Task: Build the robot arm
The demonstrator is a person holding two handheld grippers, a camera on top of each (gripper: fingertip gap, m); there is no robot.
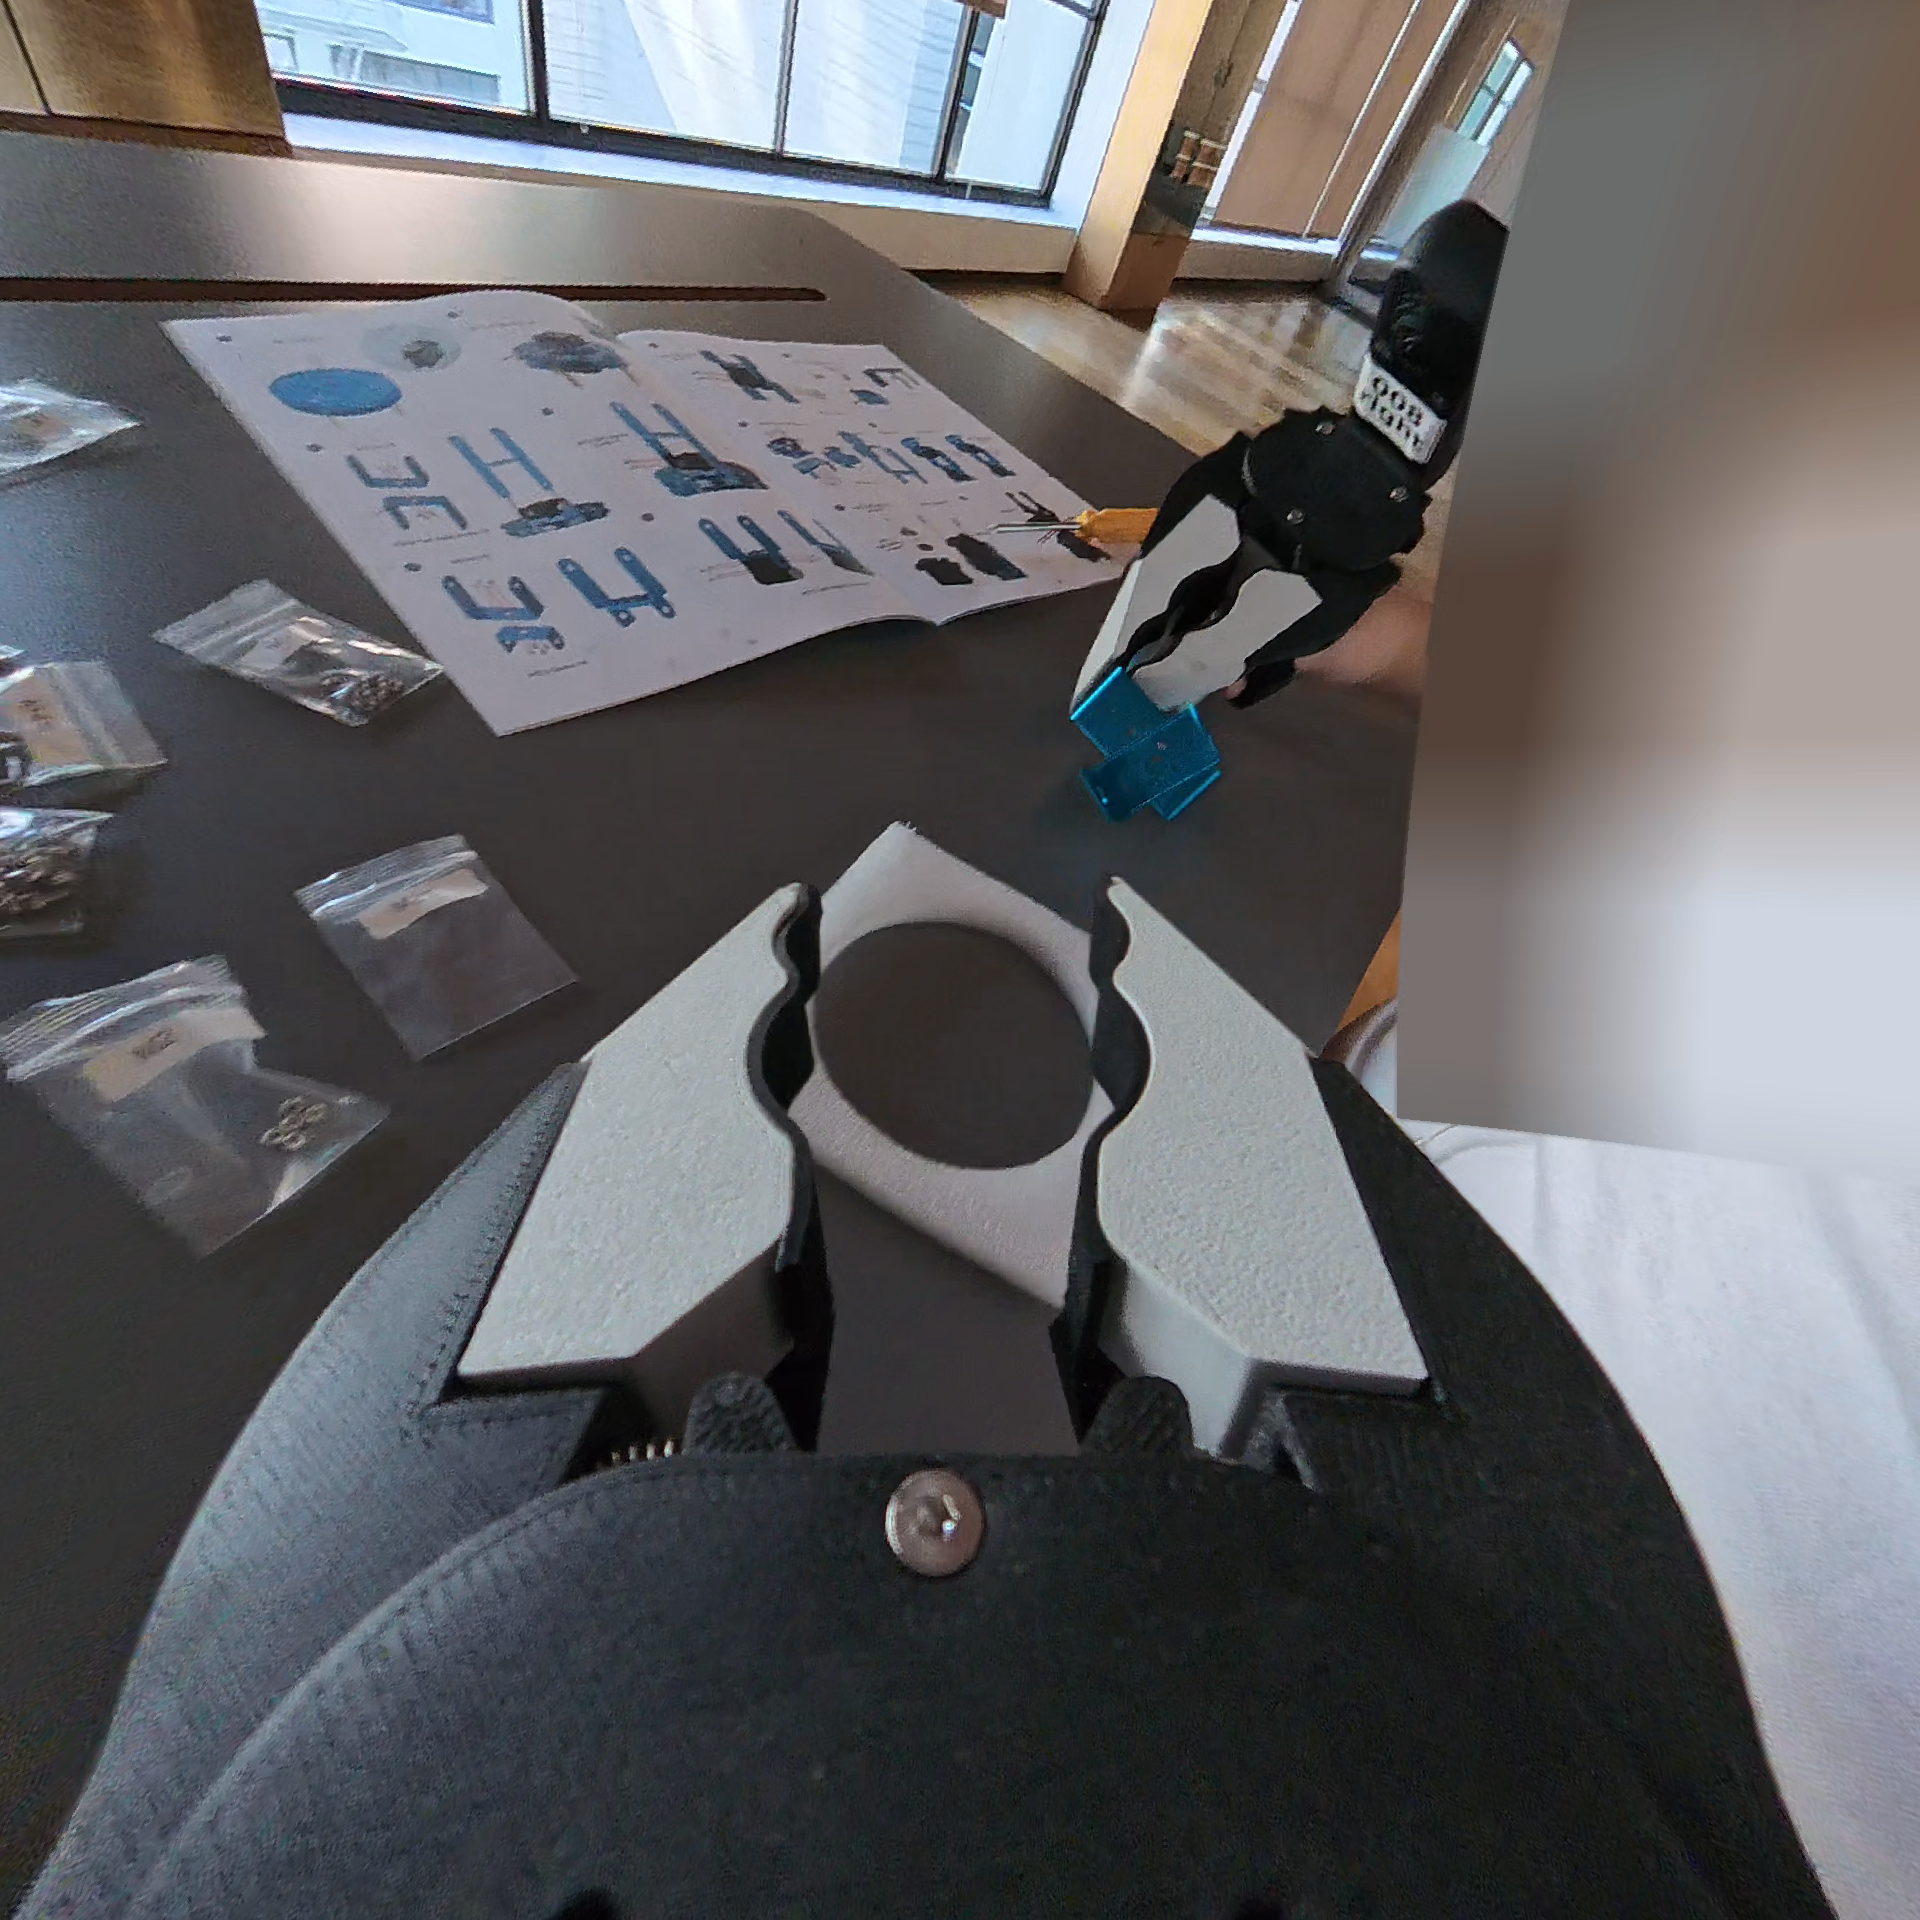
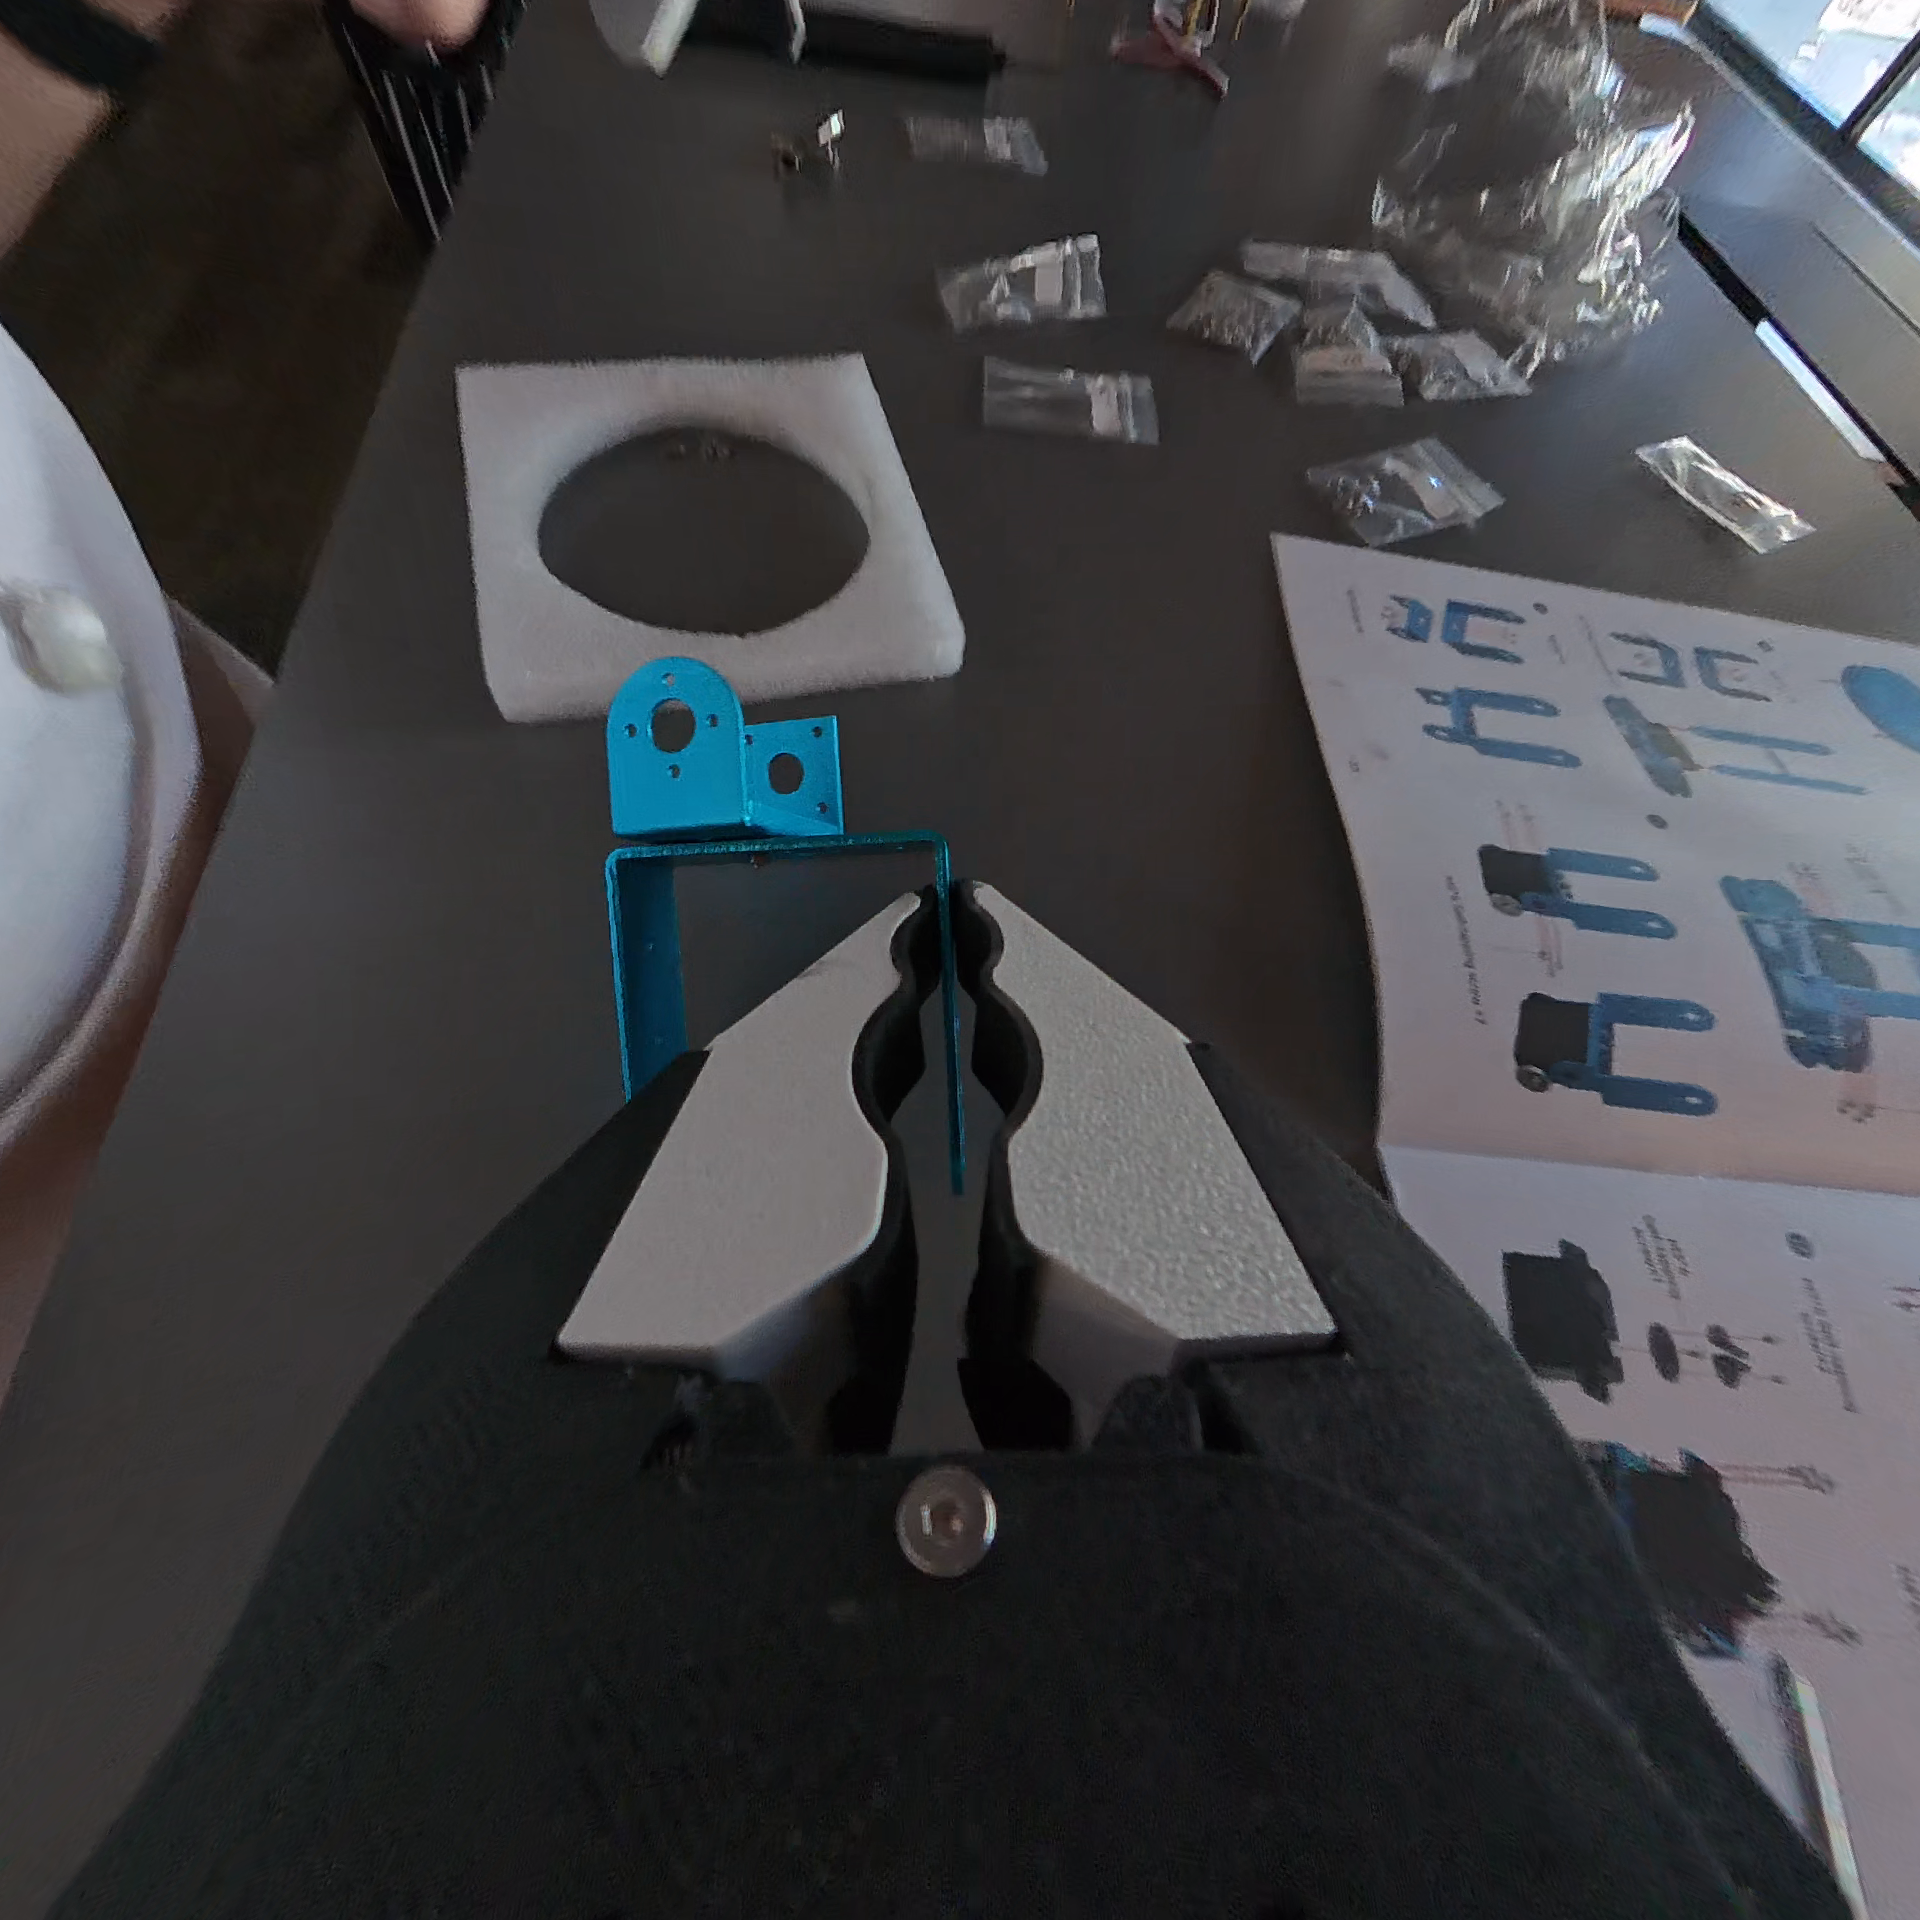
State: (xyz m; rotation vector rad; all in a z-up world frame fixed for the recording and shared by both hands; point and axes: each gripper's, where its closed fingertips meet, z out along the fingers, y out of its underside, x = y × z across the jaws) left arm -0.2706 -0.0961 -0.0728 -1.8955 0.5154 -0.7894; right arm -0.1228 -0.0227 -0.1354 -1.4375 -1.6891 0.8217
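Note:
My right gripper (image 2: 943,896) is shut on one side wall of a blue metal U-shaped bracket (image 2: 644,966). A smaller blue bracket with round holes (image 2: 681,764) stands against its far side. In the left wrist view the right gripper (image 1: 1148,665) holds the blue brackets (image 1: 1148,753) on the dark table (image 1: 727,790). My left gripper (image 1: 956,899) is open and empty, just above a white foam square with a round cut-out (image 1: 904,873), which also shows in the right wrist view (image 2: 707,416).
An open instruction booklet (image 1: 623,499) lies beyond, also seen in the right wrist view (image 2: 1621,883). Several small clear bags of hardware (image 1: 301,649) lie at the left, and more (image 2: 1070,400) near a crumpled plastic wrap (image 2: 1527,177). A yellow-handled tool (image 1: 1101,523) lies by the booklet.

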